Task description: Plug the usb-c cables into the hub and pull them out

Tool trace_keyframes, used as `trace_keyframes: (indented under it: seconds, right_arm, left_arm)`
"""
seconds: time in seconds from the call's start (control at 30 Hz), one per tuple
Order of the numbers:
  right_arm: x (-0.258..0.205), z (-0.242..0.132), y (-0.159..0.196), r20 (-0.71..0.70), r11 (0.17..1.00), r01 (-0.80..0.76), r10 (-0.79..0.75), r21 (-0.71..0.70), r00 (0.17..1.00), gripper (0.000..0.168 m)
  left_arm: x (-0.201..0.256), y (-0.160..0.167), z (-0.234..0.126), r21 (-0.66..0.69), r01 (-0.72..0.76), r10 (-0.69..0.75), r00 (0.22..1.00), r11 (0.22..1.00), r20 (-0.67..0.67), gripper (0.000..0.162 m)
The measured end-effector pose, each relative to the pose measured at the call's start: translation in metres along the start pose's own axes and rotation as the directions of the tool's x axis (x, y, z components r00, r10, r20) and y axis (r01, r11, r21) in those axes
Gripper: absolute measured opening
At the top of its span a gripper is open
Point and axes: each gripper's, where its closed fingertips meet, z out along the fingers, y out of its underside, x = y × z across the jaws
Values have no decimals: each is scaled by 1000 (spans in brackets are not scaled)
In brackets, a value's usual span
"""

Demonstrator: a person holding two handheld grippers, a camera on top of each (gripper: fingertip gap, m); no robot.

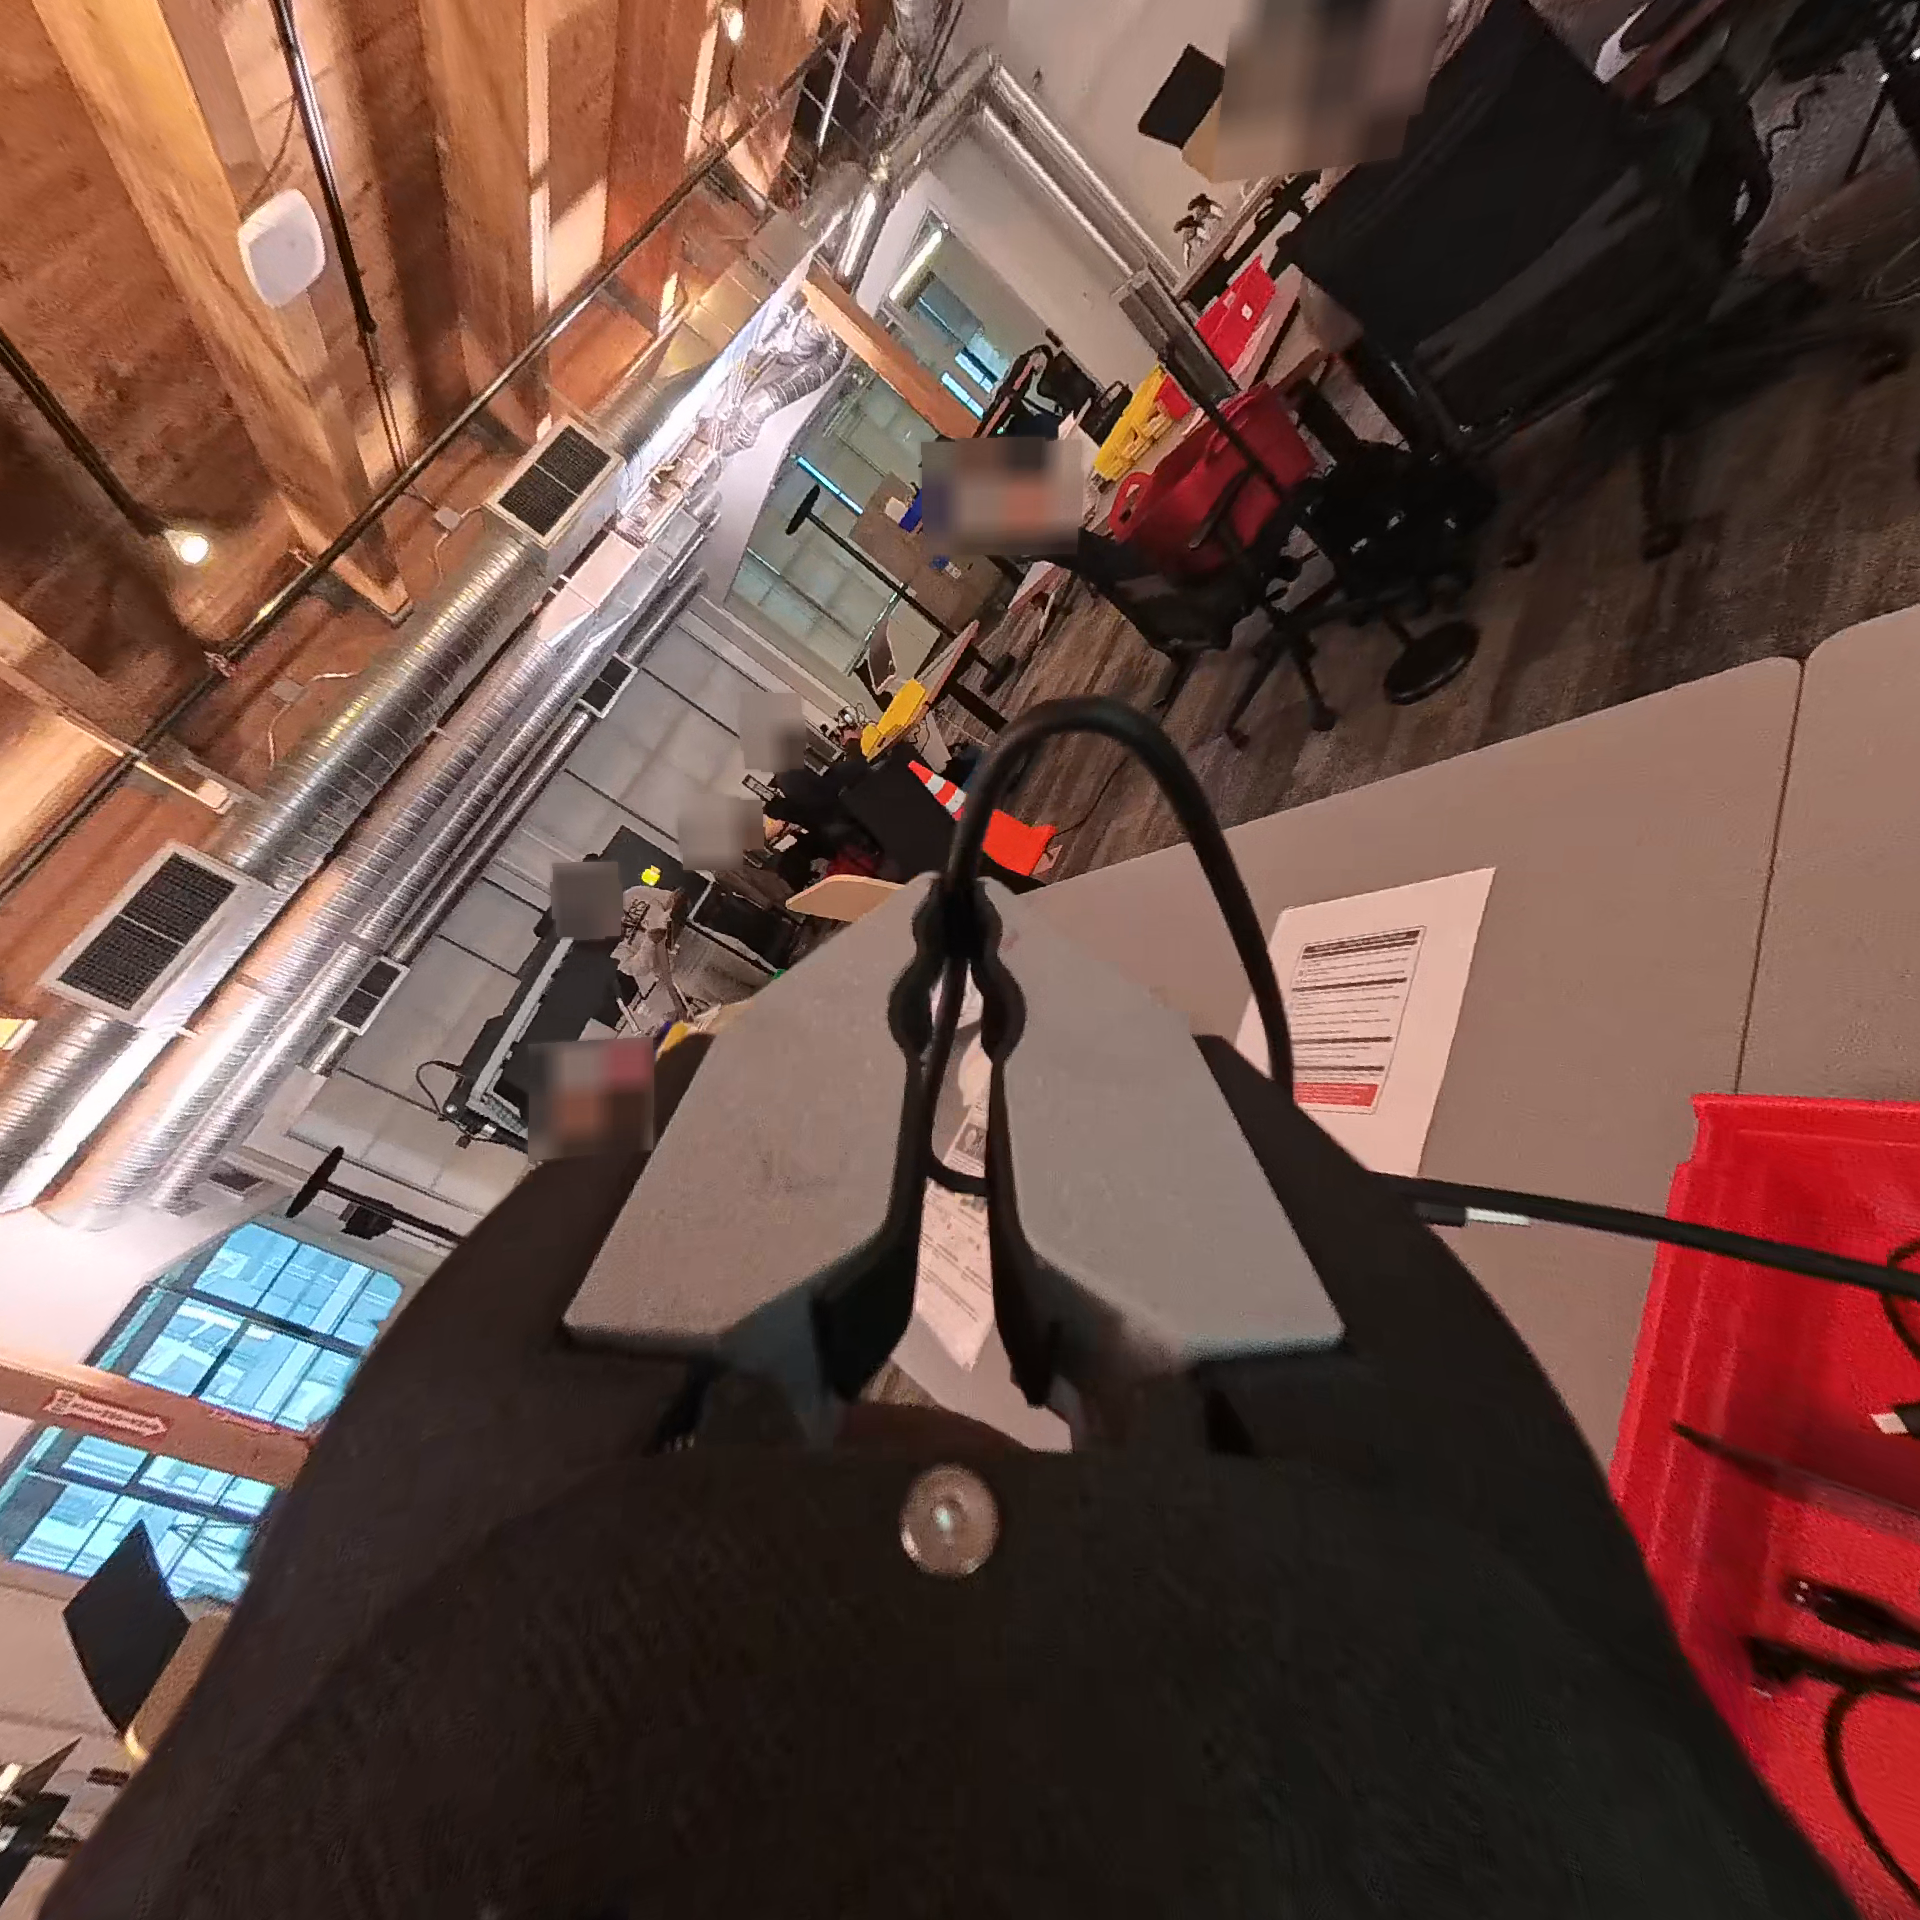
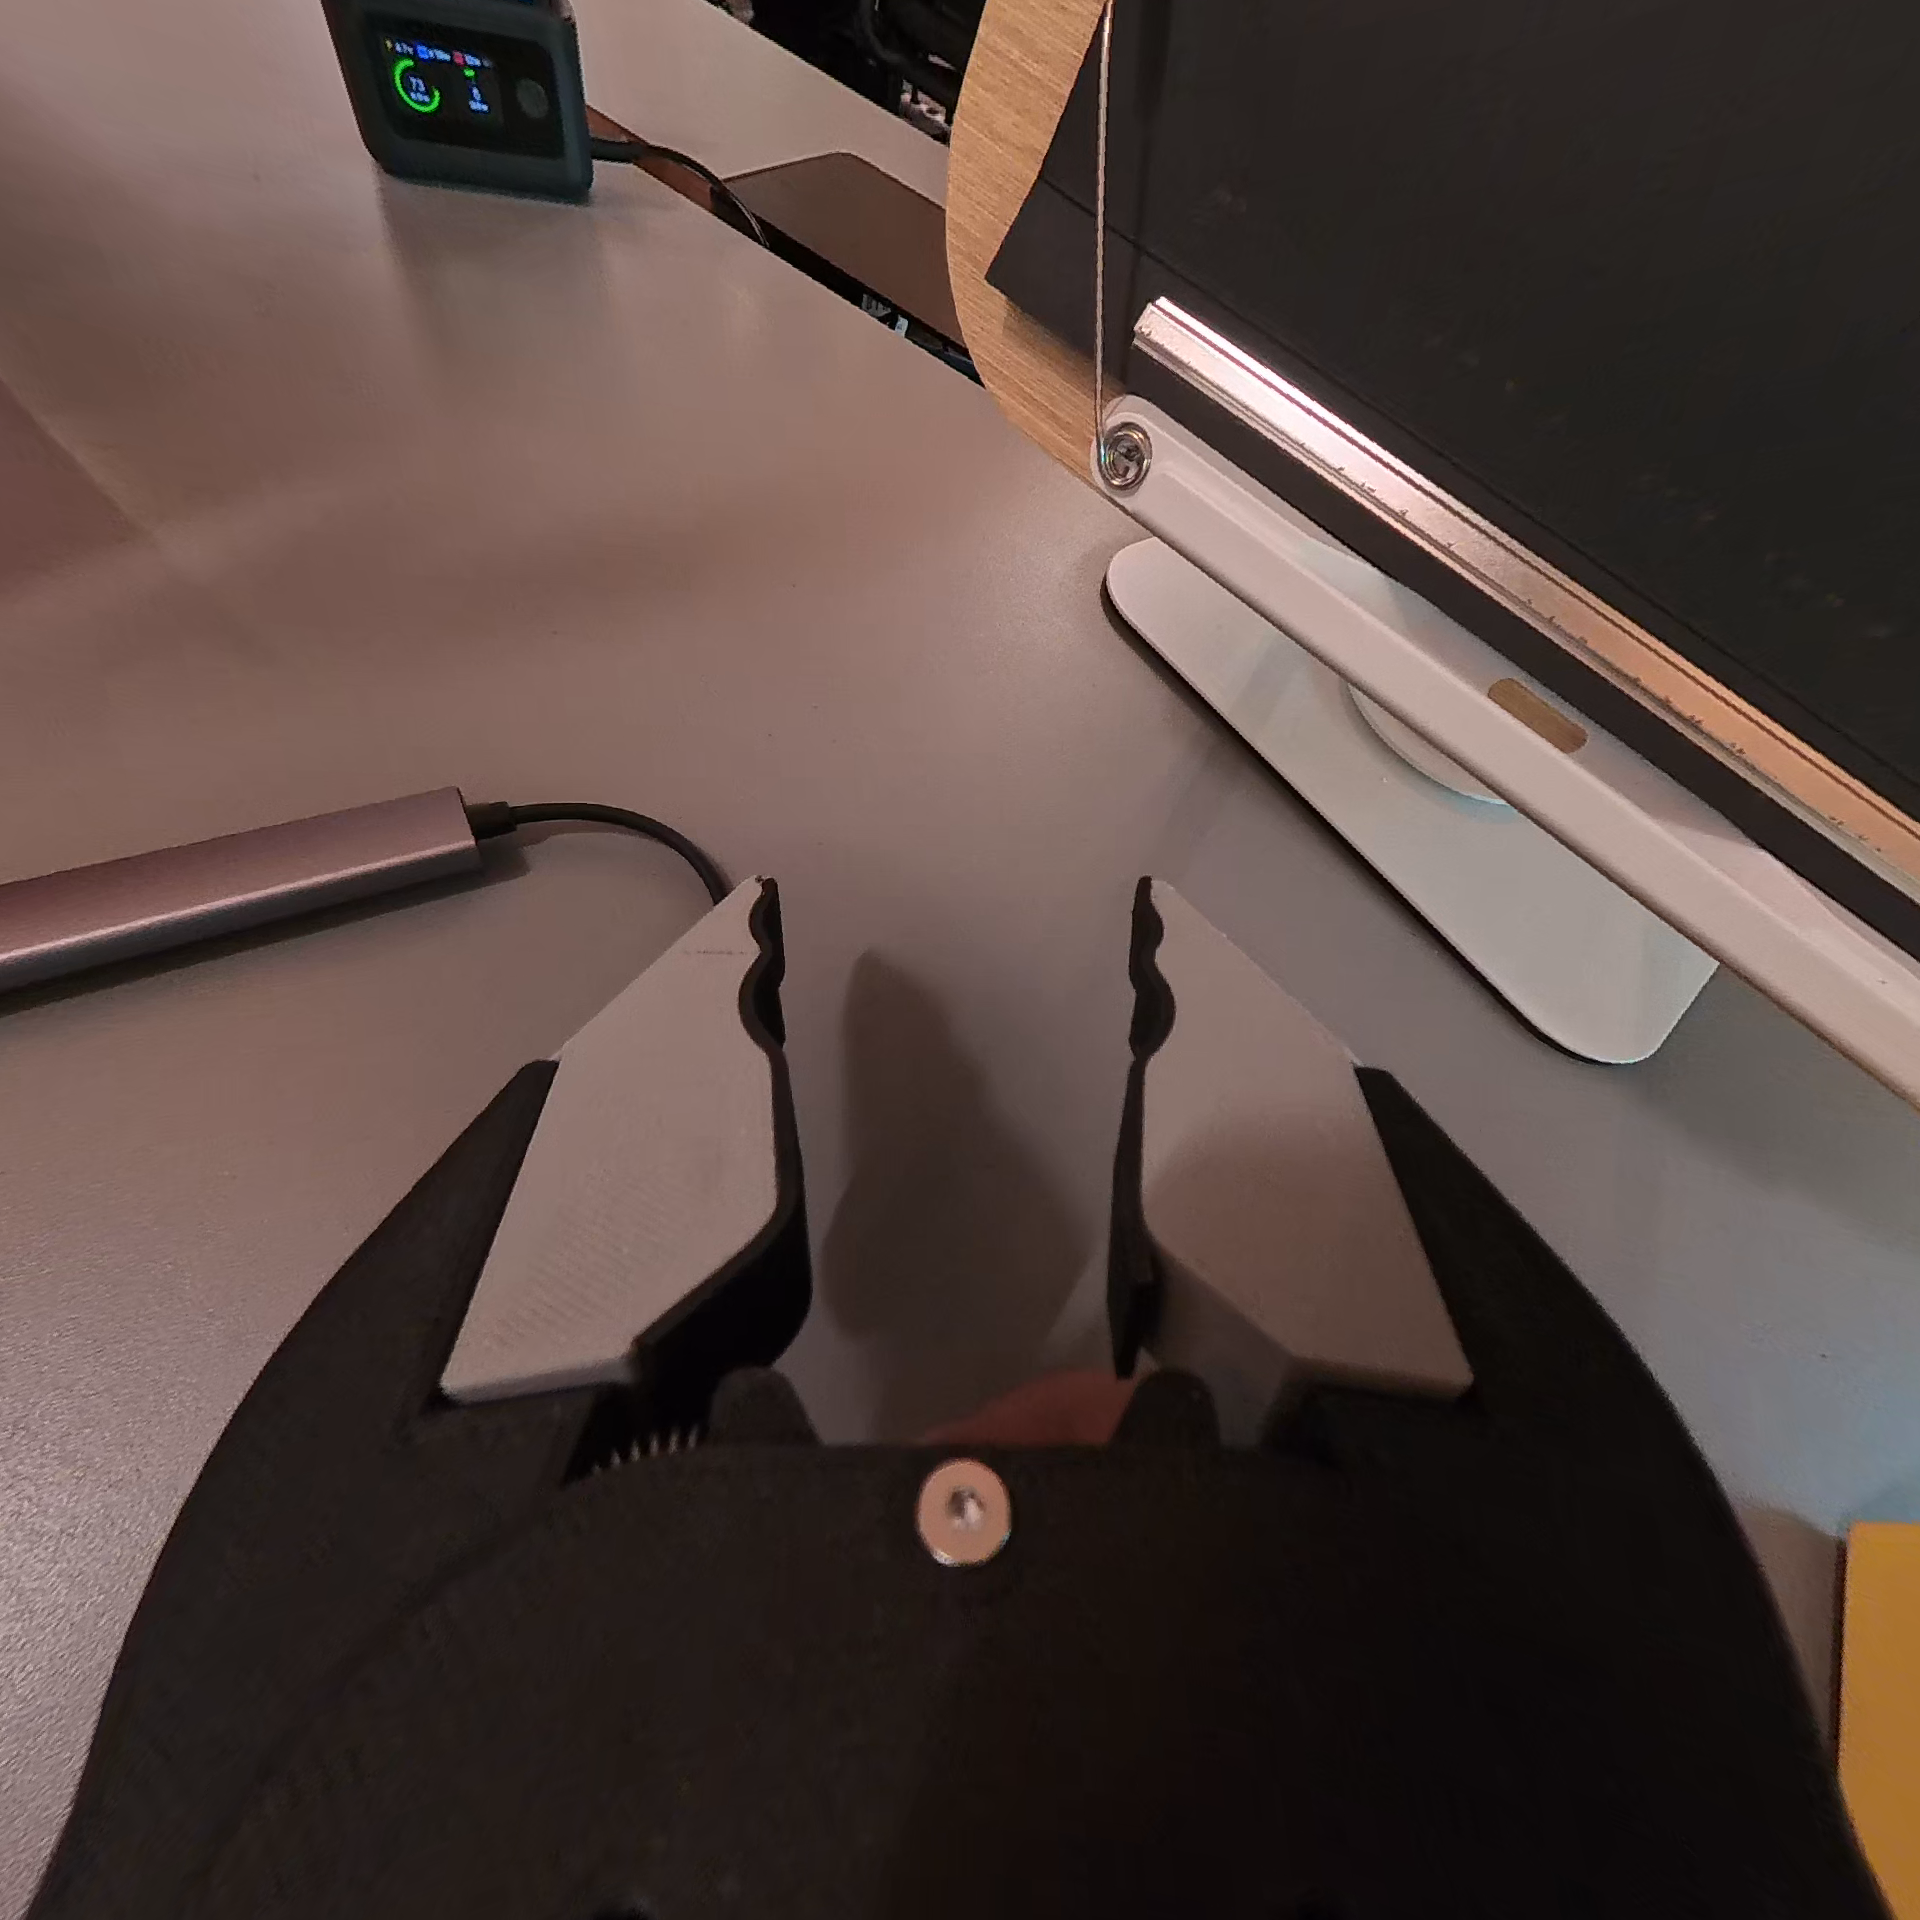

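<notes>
A black cable (image 1: 1081,727) is pinched between the closed tips of the left gripper (image 1: 957,961), looping up above them, raised over the table (image 1: 1621,831) beside a red bin (image 1: 1787,1351). The right gripper (image 2: 954,914) is held open and empty low over the table; the hub (image 2: 229,883) lies just left of its left fingertip, its own cord (image 2: 634,831) curving toward that tip.

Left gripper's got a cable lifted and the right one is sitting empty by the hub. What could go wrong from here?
1. The left gripper pinches the black cable mid-loop, not at a plug, so aiming it may be sloppy.
2. The hub lies loose on the table; the open right gripper isn't steadying it, so it could slide.
</notes>
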Motion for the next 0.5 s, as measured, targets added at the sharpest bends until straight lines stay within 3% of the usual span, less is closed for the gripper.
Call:
trace_keyframes:
  seconds: [0.1,0.17,0.3,0.4,0.5]
  right_arm:
    - [0,0,1,3,1000,-4,4,-4,1000,65]
    - [1,0,1,4,1000,-8,8,-3,1000,65]
    - [0,2,2,7,1000,-5,5,-13,1000,66]
    - [0,1,1,2,1000,2,-2,-7,1000,65]
    - [0,0,1,2,1000,0,0,-8,1000,65]
  left_arm:
    - [17,3,-4,-18,13,-15,997,1000,-75,0]
    - [50,25,-5,-128,-10,-23,968,992,-250,1]
    - [115,95,-5,-278,-268,127,889,922,-439,0]
    - [186,173,-22,-378,-478,134,742,793,-657,1]
    - [229,223,-17,-368,-591,219,694,718,-686,1]
